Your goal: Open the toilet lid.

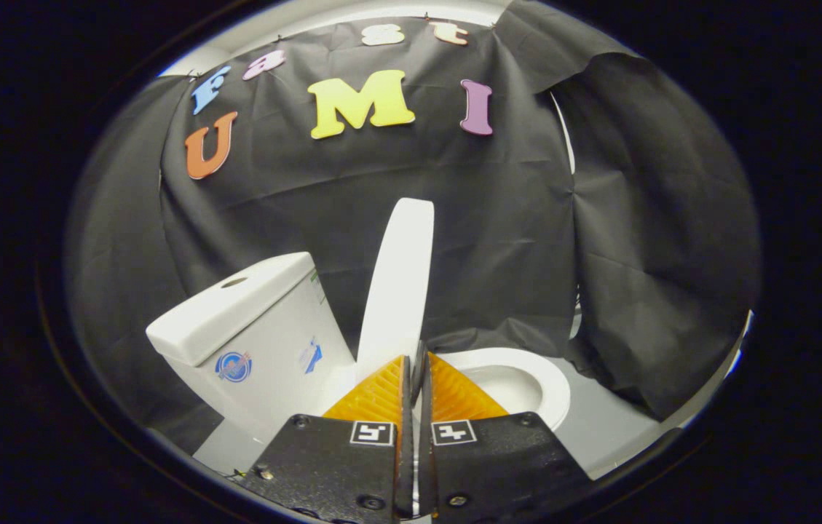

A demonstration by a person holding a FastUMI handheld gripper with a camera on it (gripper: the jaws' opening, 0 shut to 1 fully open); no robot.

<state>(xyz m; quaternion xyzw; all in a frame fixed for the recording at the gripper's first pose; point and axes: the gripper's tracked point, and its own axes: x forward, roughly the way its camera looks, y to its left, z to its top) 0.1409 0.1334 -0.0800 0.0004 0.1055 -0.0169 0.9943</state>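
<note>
in the gripper view, the gripper (414,367) is seen closed, its fingers pinching the lower edge of the lid (400,280), which is raised upright between tank (250,327) and bowl (520,382). the bowl is seen uncovered; open floor (600,429) lies beyond it.

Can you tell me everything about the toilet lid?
The white, glossy, plastic-looking toilet lid is raised and stands almost upright, seen edge-on as a tall rounded slab. It rises beside the white ceramic tank, above the open white seat and bowl. The hand-held gripper has its fingers nearly together just at the lid's lower edge; whether they pinch it is unclear.
</note>
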